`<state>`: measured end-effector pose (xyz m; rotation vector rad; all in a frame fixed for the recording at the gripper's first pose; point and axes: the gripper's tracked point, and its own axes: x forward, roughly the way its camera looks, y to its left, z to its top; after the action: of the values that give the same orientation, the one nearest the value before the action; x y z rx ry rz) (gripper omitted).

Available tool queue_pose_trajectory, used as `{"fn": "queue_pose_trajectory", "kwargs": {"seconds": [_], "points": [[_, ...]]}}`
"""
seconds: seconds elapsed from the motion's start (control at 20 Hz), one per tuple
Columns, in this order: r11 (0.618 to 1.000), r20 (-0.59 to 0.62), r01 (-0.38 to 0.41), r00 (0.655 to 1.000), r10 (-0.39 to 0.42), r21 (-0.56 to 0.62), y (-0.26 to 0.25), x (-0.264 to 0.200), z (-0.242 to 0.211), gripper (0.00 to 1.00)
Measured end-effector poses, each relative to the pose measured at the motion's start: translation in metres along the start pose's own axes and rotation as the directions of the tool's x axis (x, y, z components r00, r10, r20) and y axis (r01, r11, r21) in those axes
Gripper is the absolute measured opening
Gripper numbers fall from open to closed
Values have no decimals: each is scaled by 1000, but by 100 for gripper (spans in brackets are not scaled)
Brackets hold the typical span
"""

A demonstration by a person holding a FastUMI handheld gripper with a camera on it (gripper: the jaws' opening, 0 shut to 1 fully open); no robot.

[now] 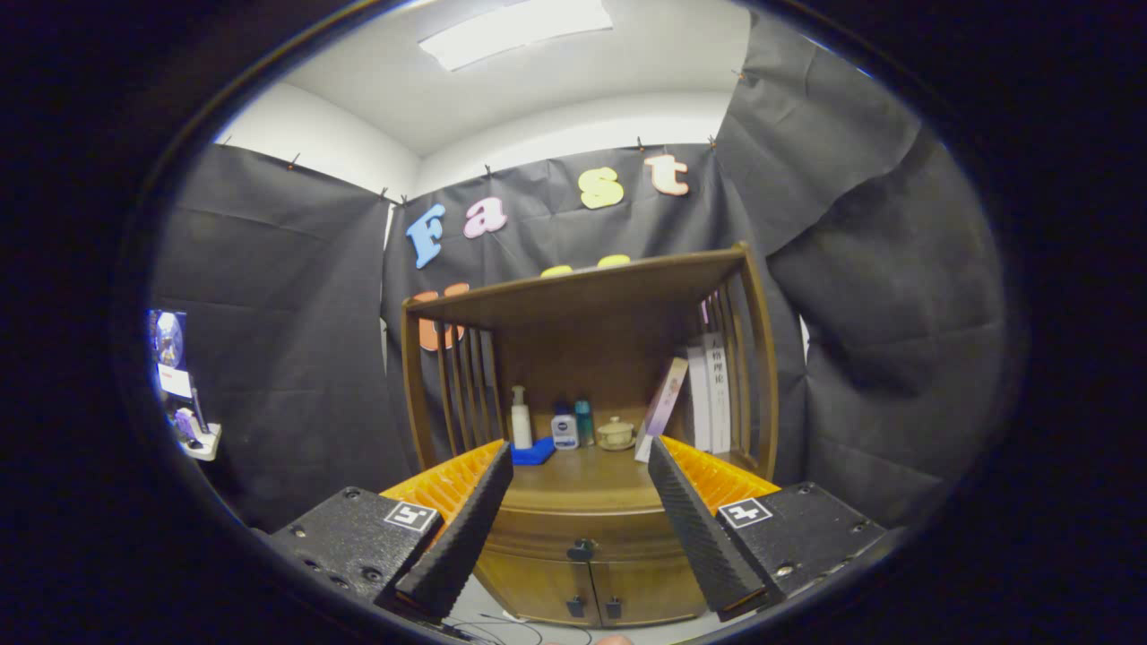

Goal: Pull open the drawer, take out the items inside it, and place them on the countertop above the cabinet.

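Centre of the frame, the big wooden cabinet point(582, 528) faces us with its open shelf unit point(591, 287) rising above it, slatted sides left and right, a flat top board across. Below the countertop point(582, 479) runs the curved drawer point(578, 537), and it's shut, its small dark knob point(581, 549) sitting low in the middle of the frame. Under that, two cupboard doors point(591, 591) with their own little knobs. The gripper point(581, 457) hangs in the lower part of the frame, fingers spread wide apart, nothing between them but air; the drawer knob lies beyond the fingers, lined up with the gap and well clear of both. On the countertop at the back: books point(708, 394) leaning at the right, a white pump bottle point(521, 417) left of centre, a blue cloth point(534, 452) beside it, then a small white bottle point(564, 428), a teal one point(584, 421), and a little lidded pot point(616, 433). What's inside the drawer can't be seen.
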<state>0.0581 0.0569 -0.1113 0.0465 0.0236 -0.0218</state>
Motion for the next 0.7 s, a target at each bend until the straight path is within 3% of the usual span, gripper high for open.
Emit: {"fn": "queue_pose_trajectory", "kwargs": {"seconds": [0.4,0.7], "points": [[999,-157,45,987,-42,16,-19,48,-94,99],[997,-298,63,952,-71,-37,-21,86,-179,99]]}}
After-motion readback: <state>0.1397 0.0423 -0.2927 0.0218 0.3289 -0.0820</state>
